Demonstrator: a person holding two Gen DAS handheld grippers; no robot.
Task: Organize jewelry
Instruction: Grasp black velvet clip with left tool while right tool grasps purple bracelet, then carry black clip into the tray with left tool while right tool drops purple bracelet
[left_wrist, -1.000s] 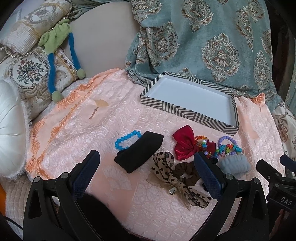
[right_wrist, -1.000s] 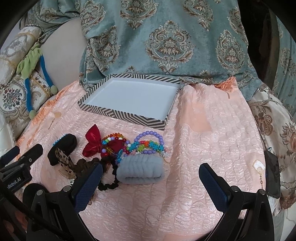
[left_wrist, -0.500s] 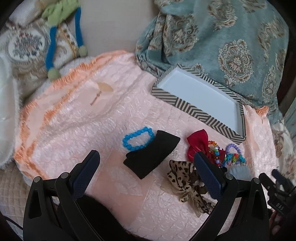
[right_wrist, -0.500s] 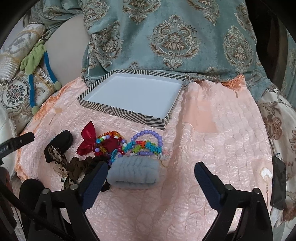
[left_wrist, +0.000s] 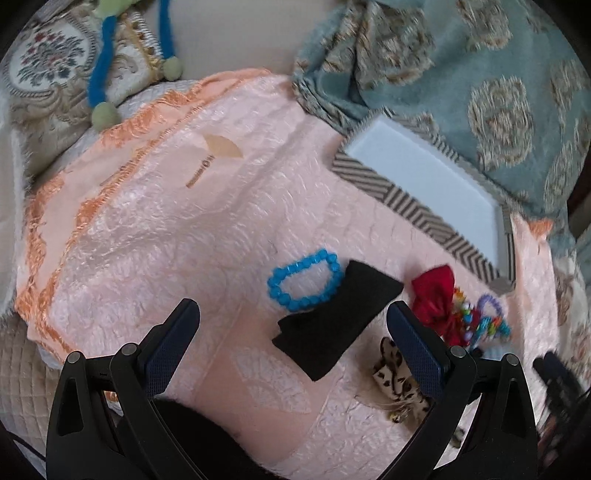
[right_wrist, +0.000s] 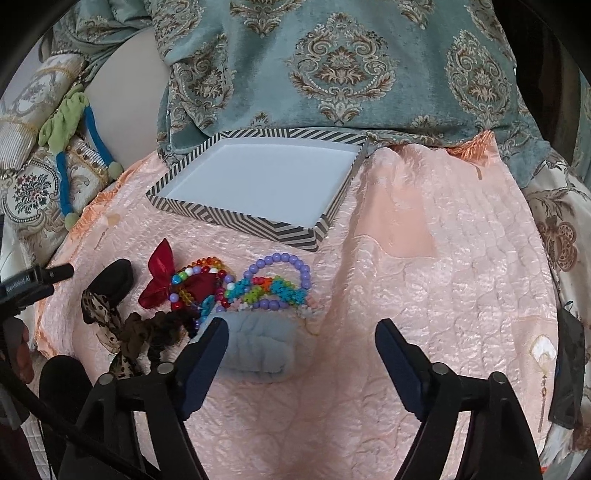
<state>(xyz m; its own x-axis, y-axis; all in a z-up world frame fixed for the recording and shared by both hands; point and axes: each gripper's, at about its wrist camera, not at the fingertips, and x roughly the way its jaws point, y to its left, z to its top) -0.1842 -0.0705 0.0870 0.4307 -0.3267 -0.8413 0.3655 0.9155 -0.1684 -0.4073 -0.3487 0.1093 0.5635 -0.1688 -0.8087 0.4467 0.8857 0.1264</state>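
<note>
Left gripper (left_wrist: 293, 321), jaws wide, empty, poised over black band (left_wrist: 334, 325); blue bracelet (left_wrist: 303, 278) at 11 o'clock; striped box (right_wrist: 258, 195) awaiting. Right gripper (right_wrist: 301, 341) likewise wide, empty.

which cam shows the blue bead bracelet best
The left wrist view. There the blue bead bracelet lies as a full open loop on the peach quilt, touching the black headband, just ahead of the open left gripper. In the right wrist view I cannot make it out; the black headband seems to block it.
</note>
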